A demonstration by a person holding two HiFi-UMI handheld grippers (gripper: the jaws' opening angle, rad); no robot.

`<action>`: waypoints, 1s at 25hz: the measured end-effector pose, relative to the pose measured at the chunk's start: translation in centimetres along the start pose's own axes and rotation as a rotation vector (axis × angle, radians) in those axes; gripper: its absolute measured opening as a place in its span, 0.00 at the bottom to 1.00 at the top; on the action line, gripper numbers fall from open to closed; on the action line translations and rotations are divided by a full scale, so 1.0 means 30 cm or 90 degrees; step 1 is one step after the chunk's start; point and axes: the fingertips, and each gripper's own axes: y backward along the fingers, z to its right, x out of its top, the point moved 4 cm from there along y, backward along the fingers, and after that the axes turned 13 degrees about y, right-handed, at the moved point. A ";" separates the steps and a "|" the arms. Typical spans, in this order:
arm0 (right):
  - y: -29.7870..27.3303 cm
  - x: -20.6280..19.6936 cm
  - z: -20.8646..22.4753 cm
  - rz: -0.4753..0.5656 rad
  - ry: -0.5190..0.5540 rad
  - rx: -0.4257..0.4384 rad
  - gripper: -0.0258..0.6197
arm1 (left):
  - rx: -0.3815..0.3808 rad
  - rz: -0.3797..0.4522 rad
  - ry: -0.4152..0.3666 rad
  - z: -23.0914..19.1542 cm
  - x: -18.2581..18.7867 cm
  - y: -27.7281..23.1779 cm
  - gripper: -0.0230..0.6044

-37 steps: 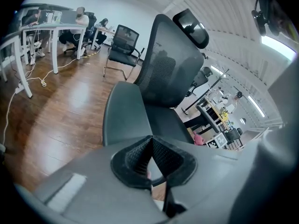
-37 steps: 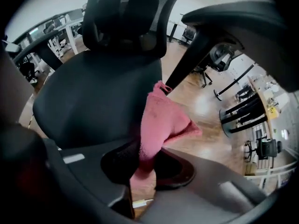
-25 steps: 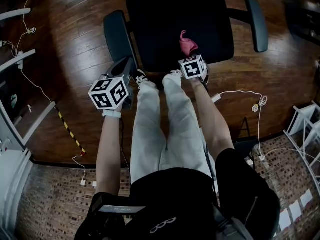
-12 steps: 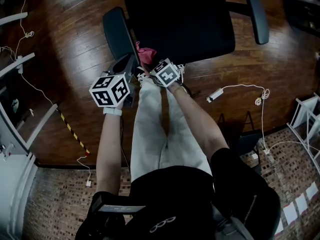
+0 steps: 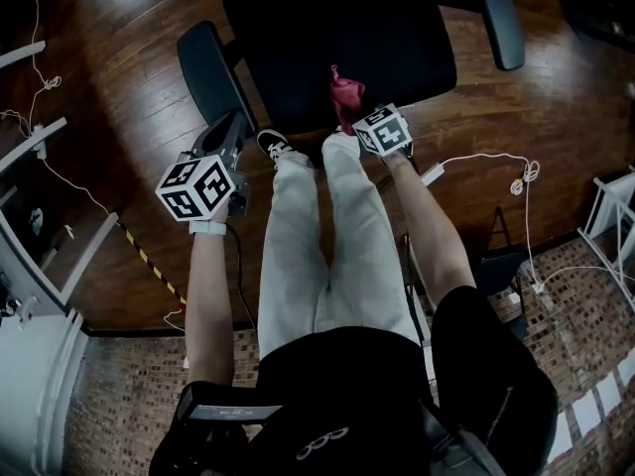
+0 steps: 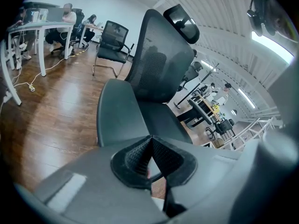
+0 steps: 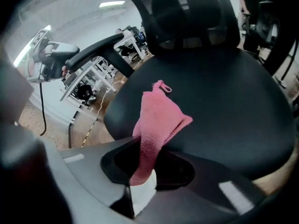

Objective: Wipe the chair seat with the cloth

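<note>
A black office chair's seat [image 5: 337, 38] fills the top of the head view. On its front edge lies a pink cloth [image 5: 345, 97], with my right gripper [image 5: 354, 117] shut on its near end. In the right gripper view the cloth [image 7: 159, 113] trails from the right gripper [image 7: 147, 155] out across the seat [image 7: 224, 92]. My left gripper [image 5: 226, 132] hovers off the seat's front left corner, just short of the left armrest [image 5: 203, 67]. In the left gripper view the left gripper [image 6: 150, 141] is shut on nothing, pointing at the armrest [image 6: 119, 115] and mesh backrest [image 6: 159, 59].
The chair's right armrest [image 5: 496, 18] juts out at the top right. My legs and shoes [image 5: 273, 145] stand against the seat's front edge. White cables [image 5: 486, 181] and a yellow-black tape strip [image 5: 149, 261] lie on the wood floor. Desks and other chairs [image 6: 112, 41] stand further off.
The right gripper swept the pink cloth from the seat's front right to its front left corner, then back to the middle of the front edge. The left gripper barely moved.
</note>
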 end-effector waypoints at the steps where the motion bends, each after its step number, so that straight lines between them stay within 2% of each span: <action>1: 0.034 -0.041 0.056 -0.007 -0.009 -0.019 0.14 | 0.001 0.000 0.001 -0.002 0.001 0.000 0.03; 5: 0.197 -0.205 0.291 -0.050 -0.037 -0.114 0.14 | 0.005 0.002 0.003 -0.007 0.003 0.000 0.03; 10: 0.432 -0.372 0.565 -0.114 -0.089 -0.266 0.15 | 0.009 0.005 0.004 -0.009 0.008 0.002 0.03; 13: 0.557 -0.424 0.677 -0.138 -0.124 -0.363 0.15 | 0.008 0.006 0.003 -0.006 0.009 0.002 0.03; 15: 0.598 -0.435 0.715 -0.147 -0.141 -0.401 0.15 | 0.008 0.007 0.002 -0.004 0.011 0.003 0.03; 17: 0.577 -0.428 0.708 -0.150 -0.141 -0.396 0.14 | 0.009 0.008 0.002 -0.005 0.013 0.004 0.03; 19: 0.509 -0.407 0.664 -0.148 -0.125 -0.367 0.14 | 0.009 0.008 0.002 -0.006 0.011 0.002 0.03; 21: 0.425 -0.383 0.597 -0.153 -0.112 -0.342 0.14 | 0.007 0.007 0.002 -0.006 0.010 -0.003 0.03; 25: 0.299 -0.319 0.438 -0.167 -0.117 -0.336 0.14 | 0.004 0.012 -0.004 -0.007 0.011 0.001 0.03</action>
